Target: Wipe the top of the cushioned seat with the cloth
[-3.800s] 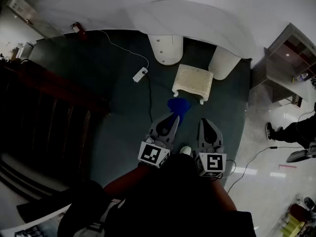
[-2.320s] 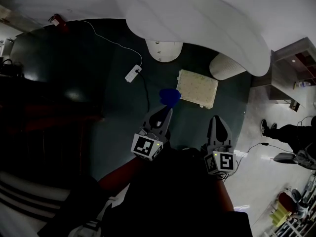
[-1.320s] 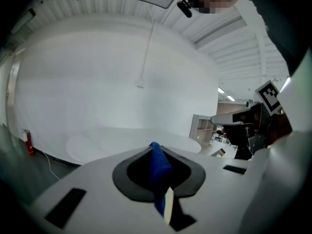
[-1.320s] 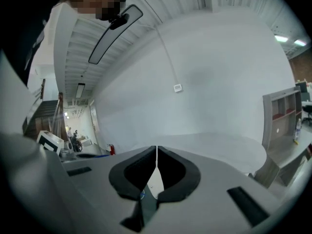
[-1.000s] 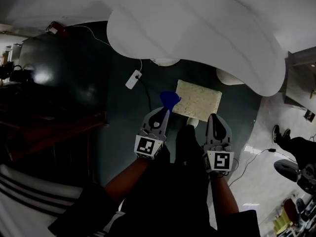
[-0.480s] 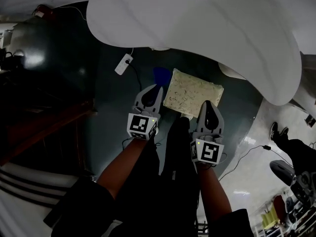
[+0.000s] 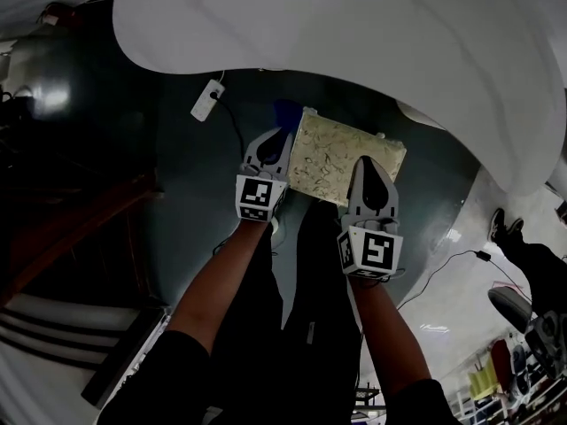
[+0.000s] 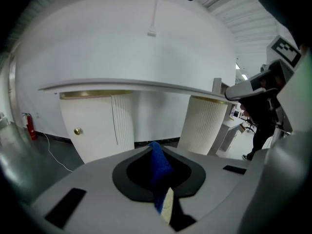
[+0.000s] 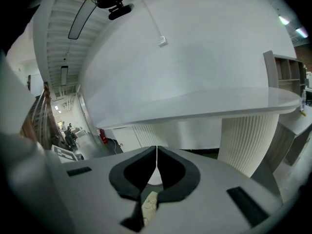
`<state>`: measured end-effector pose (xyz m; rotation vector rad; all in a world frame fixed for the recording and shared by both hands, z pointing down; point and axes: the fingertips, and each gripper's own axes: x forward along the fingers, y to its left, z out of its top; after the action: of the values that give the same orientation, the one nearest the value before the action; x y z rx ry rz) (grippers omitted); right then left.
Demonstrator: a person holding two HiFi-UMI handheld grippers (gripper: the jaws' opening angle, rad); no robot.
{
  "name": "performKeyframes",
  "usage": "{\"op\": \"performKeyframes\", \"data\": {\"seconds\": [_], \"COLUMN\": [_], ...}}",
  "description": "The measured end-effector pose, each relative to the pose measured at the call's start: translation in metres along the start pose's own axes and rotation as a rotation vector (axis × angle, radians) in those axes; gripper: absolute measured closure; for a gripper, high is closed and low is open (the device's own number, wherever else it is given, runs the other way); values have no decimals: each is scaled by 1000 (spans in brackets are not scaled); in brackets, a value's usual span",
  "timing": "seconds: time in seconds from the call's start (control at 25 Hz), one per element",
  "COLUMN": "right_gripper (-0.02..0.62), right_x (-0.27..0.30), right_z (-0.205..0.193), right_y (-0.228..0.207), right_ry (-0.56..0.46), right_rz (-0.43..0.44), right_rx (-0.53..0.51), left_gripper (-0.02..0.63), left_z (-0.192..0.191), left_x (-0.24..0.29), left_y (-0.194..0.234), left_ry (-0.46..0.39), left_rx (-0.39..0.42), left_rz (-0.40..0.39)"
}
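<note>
Two grippers low over the cushioned seat (image 7: 347, 151): my left gripper (image 7: 276, 140) pinches the blue cloth (image 7: 285, 113) just beside the seat's left edge, and my right gripper (image 7: 367, 165) is clenched on nothing above its near edge. Dark floor (image 7: 190, 184) lies around, and a white table (image 7: 354, 42) overhangs. Only the left gripper view shows the knobbed cabinet door (image 8: 97, 126) beneath.

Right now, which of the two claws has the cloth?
The left claw: the blue cloth is pinched between its jaws. The right claw is shut with nothing in it.
</note>
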<state>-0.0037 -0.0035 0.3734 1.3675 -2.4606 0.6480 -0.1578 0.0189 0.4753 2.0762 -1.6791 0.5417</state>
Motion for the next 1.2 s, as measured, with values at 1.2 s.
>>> {"op": "performKeyframes", "data": {"seconds": [1.2], "right_gripper": [558], "right_x": [36], "right_z": [-94], "right_y": [-48], "right_ry": [69], "right_rz": [-3], "right_rx": [23], "left_gripper": [569], "left_z": [-146], "left_x": [97], "left_y": [-15], "left_ry": [223], "left_rx": [55], "left_rz": [-78]}}
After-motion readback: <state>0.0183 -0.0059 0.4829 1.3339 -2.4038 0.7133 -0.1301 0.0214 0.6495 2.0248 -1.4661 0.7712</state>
